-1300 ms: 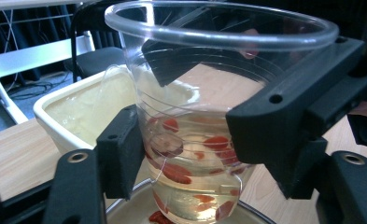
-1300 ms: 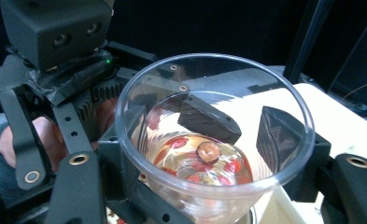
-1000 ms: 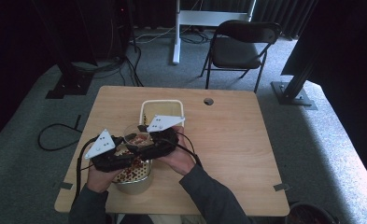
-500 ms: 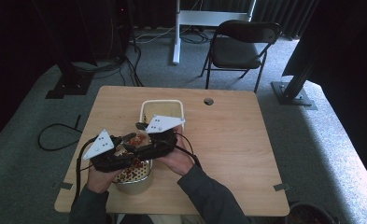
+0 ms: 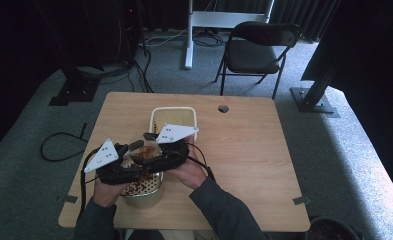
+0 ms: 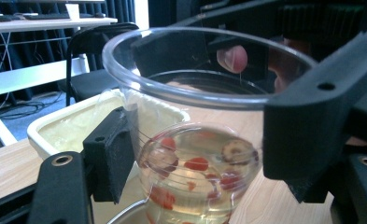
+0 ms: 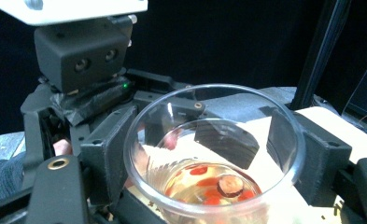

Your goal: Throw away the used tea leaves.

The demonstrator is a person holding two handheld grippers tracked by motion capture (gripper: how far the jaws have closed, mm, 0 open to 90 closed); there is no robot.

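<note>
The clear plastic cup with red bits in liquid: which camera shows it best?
The right gripper view: the clear plastic cup shows rim to contents. The left gripper view shows its side close up; from the high view it is largely hidden behind the grippers.

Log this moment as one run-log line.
left gripper: shut on clear cup | right gripper: shut on clear cup | cup: upright, liquid with red bits | below: metal bowl

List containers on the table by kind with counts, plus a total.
Clear plastic cup, with liquid and red pieces, between the jaws of the left gripper and right gripper: 1
Metal bowl of red pieces: 1
Cream rectangular tray: 1
Total: 3
</note>
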